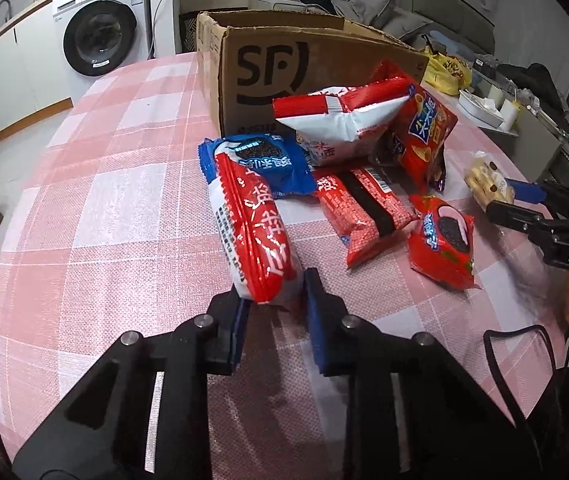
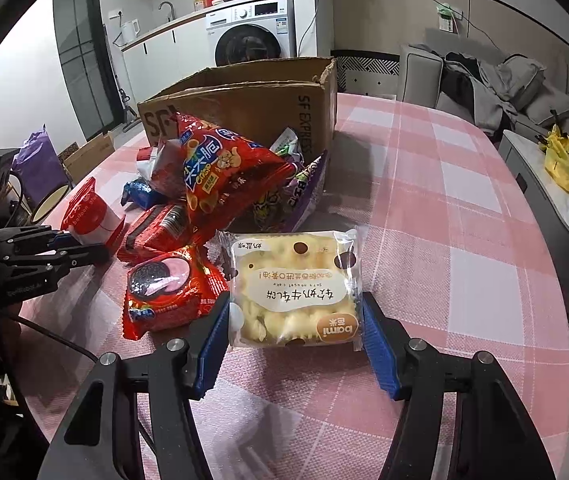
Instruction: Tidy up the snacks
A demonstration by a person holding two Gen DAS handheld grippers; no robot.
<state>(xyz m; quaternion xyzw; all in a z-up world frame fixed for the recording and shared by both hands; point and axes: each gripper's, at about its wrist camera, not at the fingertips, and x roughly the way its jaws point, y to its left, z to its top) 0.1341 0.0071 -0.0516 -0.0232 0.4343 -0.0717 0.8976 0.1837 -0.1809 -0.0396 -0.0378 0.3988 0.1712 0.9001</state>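
Between the left tool (image 1: 276,308), red packet (image 1: 254,220) points away lengthwise.

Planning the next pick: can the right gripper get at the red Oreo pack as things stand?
Probably not yet: the right gripper is shut on the pale cake pack. The red Oreo pack lies just beside it on the table, uncovered, so the way looks free once the cake is dropped.
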